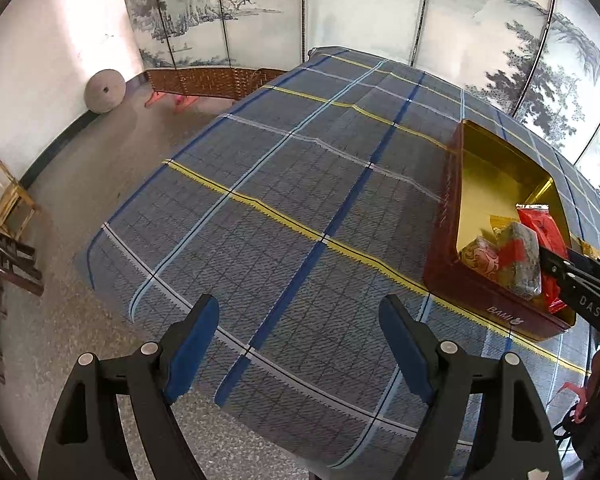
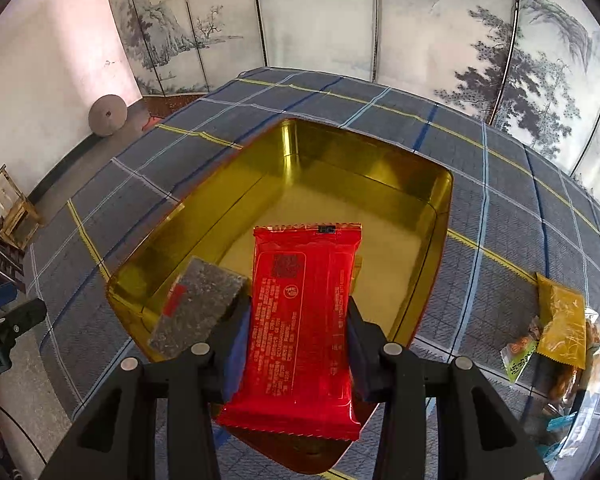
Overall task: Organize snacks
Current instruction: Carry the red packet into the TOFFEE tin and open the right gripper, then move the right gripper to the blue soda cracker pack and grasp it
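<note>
The right gripper [image 2: 296,332] was closed on a red snack packet [image 2: 300,328], its two blue-padded fingers [image 2: 236,344] pressing the packet's long sides about midway down its length. The packet stood lengthwise along the fingers, its far crimped end reaching out over the near part of a gold-lined tin box [image 2: 340,168], its near end hanging below the fingers. Just left of the packet, a grey speckled snack bar with a red label [image 2: 200,306] leaned against the tin's near-left wall, its right edge at the left finger; whether it touched the finger could not be told.

From the left wrist view, the same tin [image 1: 452,216], dark red outside with "BAMI" lettered on its near wall, sat on the plaid-covered surface [image 1: 300,200] toward the right. Inside its near end lay the grey bar [image 1: 520,256], a cream packet with a red pattern [image 1: 480,258] and the red packet [image 1: 540,228], with the right gripper [image 1: 556,268] reaching in from the right.

The left gripper [image 1: 300,344] hovered wide open over the near edge of the surface, holding nothing, well apart from the tin.

To the right of the tin, near the surface's right edge, lay a small heap of loose snacks: a yellow packet [image 2: 560,320] on top, a green-and-white packet [image 2: 518,356] beside it.
</note>
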`<state>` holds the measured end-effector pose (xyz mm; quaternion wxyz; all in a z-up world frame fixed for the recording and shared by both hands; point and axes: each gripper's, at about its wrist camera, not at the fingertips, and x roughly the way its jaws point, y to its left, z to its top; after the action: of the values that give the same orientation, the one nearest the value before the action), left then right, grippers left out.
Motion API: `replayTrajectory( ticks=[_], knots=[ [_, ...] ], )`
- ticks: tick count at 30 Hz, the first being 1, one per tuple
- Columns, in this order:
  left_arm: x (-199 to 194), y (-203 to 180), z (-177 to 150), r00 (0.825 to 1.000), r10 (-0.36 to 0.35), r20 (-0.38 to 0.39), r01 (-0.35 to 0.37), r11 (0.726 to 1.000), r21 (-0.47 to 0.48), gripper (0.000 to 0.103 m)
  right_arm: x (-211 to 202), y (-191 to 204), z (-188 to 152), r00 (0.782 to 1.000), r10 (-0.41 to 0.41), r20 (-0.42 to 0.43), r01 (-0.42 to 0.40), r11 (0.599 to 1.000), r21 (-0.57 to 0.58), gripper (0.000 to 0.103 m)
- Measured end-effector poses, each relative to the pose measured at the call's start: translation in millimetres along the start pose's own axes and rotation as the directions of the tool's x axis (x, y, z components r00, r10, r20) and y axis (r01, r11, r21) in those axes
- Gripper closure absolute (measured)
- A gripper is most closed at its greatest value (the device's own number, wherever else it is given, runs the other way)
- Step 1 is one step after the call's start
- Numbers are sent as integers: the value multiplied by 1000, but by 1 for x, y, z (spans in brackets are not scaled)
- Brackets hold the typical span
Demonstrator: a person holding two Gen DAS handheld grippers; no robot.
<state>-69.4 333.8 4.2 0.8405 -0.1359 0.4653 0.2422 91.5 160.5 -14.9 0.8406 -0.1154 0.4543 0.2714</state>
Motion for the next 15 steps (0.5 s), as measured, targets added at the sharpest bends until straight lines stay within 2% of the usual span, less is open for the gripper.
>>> replayTrajectory(
  ticks=[9, 13, 15],
  knots=[
    [-1, -4, -1, 1000, -7, -4, 7, 1000, 8, 24, 0, -2, 1, 1000, 10, -6, -10, 1000, 8, 57],
    [-2, -8, -1, 1000, -9, -2, 9, 1000, 11, 24, -7, -4, 2, 1000, 6, 16, -6, 1000, 1, 46],
    [-4, -11, -1, 1000, -13, 1, 13, 1000, 14, 24, -14, -5, 2, 999, -3, 32, 3, 1000, -3, 44]
  ],
)
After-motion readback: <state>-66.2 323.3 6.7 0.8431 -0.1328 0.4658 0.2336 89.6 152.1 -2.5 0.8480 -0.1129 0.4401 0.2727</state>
